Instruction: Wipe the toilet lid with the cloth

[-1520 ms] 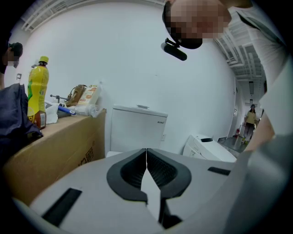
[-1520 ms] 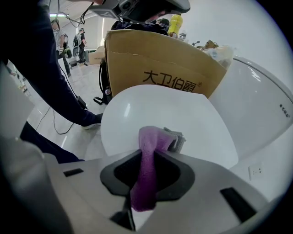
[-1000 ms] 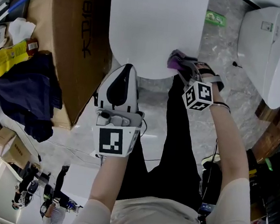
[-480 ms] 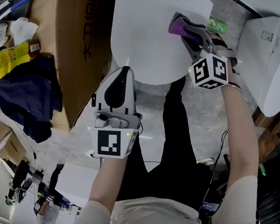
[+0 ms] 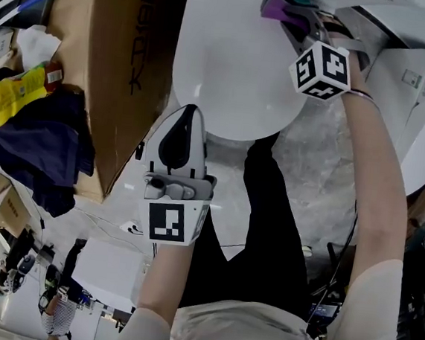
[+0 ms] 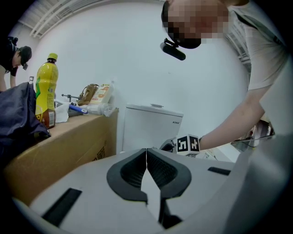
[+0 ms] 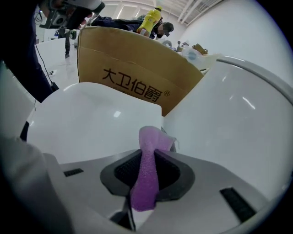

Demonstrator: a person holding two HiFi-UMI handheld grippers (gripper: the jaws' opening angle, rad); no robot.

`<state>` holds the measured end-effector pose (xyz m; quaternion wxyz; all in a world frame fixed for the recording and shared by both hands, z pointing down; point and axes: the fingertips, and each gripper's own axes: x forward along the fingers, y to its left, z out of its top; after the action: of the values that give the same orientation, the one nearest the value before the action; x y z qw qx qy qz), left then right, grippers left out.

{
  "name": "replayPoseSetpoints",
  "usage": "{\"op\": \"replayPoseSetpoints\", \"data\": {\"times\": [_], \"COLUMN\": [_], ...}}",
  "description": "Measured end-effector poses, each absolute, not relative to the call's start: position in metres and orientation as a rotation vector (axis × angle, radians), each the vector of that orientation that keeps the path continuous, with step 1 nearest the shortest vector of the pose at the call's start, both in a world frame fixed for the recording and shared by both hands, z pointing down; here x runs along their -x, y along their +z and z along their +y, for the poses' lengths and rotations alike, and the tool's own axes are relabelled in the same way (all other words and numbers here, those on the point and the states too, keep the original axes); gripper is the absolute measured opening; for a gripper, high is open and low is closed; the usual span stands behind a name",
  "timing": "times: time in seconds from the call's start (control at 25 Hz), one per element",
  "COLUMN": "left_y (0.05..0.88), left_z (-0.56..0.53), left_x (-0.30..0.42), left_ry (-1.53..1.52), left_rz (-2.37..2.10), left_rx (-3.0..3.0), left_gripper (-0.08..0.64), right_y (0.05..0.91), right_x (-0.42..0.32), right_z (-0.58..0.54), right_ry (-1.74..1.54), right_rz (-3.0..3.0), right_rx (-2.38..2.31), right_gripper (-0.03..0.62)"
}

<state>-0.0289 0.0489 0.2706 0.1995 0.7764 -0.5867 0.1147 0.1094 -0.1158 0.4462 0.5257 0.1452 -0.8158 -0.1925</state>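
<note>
One cloth, one toilet lid, two hand-held grippers.
The right hand-held gripper clamps the cloth, now farther up the lid beneath it; the left hand-held gripper stays closed, empty.

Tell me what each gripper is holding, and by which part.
Right gripper: the purple cloth, pinched mid-length between the fingers, one end poking out ahead. Left gripper: shut, nothing held.

toilet lid far end cut off, cloth partly hidden
</note>
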Motion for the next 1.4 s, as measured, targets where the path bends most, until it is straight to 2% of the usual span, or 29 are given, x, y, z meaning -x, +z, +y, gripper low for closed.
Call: {"op": "replayPoseSetpoints", "data": {"times": [0.56, 1.4], "left_y": [0.282, 0.268], "left_z": [0.04, 0.064], "left_x": [0.028, 0.04], "left_ry": [0.322, 0.315], "left_rz": [-1.634, -1.554], "left_rx": [-2.165, -2.261], "left_gripper": [0.017, 0.017], "right_y": [0.482, 0.499], "right_x": [-0.103, -0.074], "right_z": [-0.109, 0.053], "right_ry": [-0.406, -0.222], "right_rz": [-1.927, -1.974], "right_rx": [-0.286, -0.153], "right_gripper": [0.084, 0.084]}}
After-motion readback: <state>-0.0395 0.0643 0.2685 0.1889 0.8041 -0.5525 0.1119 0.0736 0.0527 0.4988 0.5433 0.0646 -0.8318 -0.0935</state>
